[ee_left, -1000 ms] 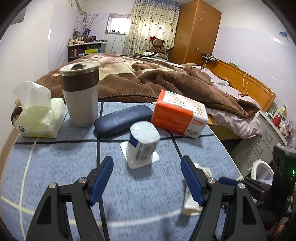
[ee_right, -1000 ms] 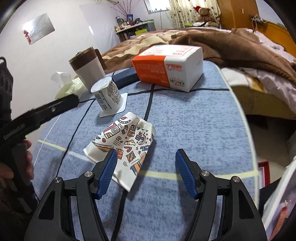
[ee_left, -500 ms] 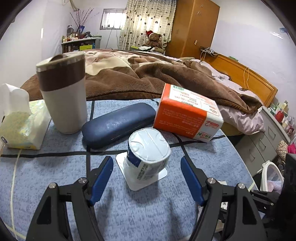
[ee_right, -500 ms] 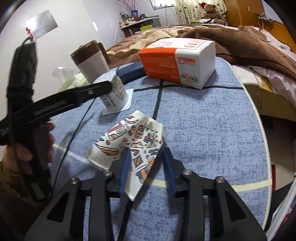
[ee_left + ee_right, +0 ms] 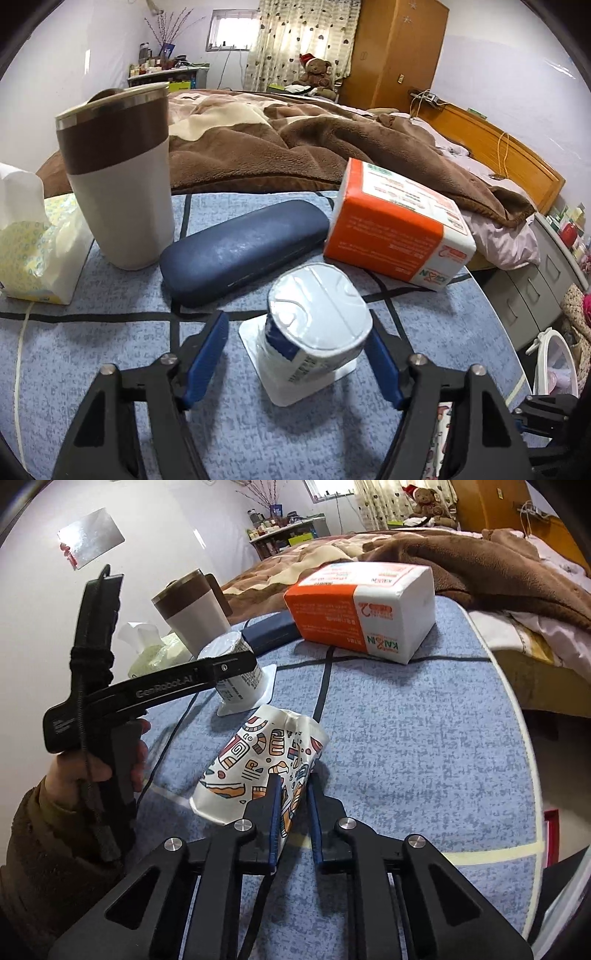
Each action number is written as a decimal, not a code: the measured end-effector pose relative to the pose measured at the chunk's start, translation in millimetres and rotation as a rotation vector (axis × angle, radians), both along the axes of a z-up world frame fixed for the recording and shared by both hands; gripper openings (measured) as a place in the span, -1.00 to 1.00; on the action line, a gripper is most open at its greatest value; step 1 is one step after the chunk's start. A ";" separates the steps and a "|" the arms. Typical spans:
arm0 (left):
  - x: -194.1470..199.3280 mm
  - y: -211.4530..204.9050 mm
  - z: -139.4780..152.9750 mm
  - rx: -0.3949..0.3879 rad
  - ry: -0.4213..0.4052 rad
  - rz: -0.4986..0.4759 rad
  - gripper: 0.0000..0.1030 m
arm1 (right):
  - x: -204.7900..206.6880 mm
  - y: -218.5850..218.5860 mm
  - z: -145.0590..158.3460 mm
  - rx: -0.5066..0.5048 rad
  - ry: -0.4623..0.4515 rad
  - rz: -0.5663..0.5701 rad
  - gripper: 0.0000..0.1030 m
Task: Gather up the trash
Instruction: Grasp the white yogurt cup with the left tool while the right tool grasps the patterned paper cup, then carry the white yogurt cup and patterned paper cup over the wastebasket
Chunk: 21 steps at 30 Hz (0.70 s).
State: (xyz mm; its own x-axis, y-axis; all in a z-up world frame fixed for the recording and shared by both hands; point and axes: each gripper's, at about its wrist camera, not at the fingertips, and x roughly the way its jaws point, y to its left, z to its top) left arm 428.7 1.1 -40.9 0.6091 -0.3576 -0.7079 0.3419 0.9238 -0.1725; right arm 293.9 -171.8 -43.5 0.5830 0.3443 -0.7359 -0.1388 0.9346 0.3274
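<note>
An upturned white yogurt cup (image 5: 317,332) with a blue label stands on the blue tablecloth. My left gripper (image 5: 295,350) is open with its blue fingers on either side of the cup, not touching it. The cup also shows in the right wrist view (image 5: 236,664), partly behind the left gripper (image 5: 207,675). My right gripper (image 5: 291,808) is shut on the edge of a crushed patterned paper cup (image 5: 258,764) that lies on the cloth.
A brown and white tumbler (image 5: 118,173), a navy glasses case (image 5: 243,247), an orange tissue pack (image 5: 395,229) and a yellow tissue pack (image 5: 33,243) stand behind. A bed (image 5: 295,140) lies beyond the table. The table edge (image 5: 517,701) curves at right.
My left gripper moved forward until its fingers flank the yogurt cup. My right gripper closed on the crushed paper cup.
</note>
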 end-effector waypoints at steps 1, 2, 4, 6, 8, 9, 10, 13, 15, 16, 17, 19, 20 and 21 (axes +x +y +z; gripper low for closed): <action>0.4 -0.6 -0.7 0.002 0.002 -0.003 0.20 | -0.2 -0.7 0.8 -0.004 -0.003 0.000 -0.75; 0.4 -1.2 -1.4 0.011 0.003 -0.003 0.09 | 0.2 -0.8 1.2 -0.011 -0.004 0.000 -0.75; -0.5 -3.6 -3.4 0.037 0.005 0.001 -0.02 | 0.4 -1.3 2.5 -0.023 -0.008 0.000 -0.75; -3.3 -2.6 -3.2 0.041 -0.003 0.008 -0.03 | 0.8 0.5 4.1 -0.045 -0.013 0.004 -0.75; -6.2 0.2 -0.9 0.052 -0.014 0.016 -0.03 | -0.8 2.0 7.7 -0.080 -0.025 0.012 -0.76; -8.7 2.0 1.0 0.054 -0.021 0.021 -0.03 | -0.5 2.7 9.8 -0.090 -0.028 0.015 -0.77; -12.1 5.4 2.8 0.045 -0.023 0.023 -0.03 | 0.3 2.6 12.4 -0.102 -0.031 0.016 -0.77; -24.1 12.3 7.0 0.041 -0.031 0.028 -0.03 | 0.2 1.9 17.8 -0.123 -0.040 0.014 -0.81; -33.5 14.9 10.6 0.046 -0.040 0.021 -0.03 | 0.8 2.9 19.0 -0.132 -0.038 0.012 -0.81; -37.3 14.5 12.8 0.048 -0.045 0.020 -0.03 | -0.8 2.7 19.0 -0.137 -0.037 0.009 -0.81; -41.5 15.3 15.2 0.048 -0.053 0.020 -0.03 | -2.0 3.0 19.0 -0.141 -0.036 0.008 -0.81; -50.9 19.1 20.2 0.047 -0.066 0.027 -0.03 | -4.7 3.2 19.6 -0.141 -0.036 0.005 -0.81; -54.4 20.6 22.3 0.044 -0.069 0.028 -0.03 | -5.9 4.0 20.2 -0.141 -0.036 0.003 -0.81; -57.5 21.9 24.1 0.043 -0.074 0.028 -0.03 | -7.4 4.9 21.1 -0.143 -0.039 0.001 -0.82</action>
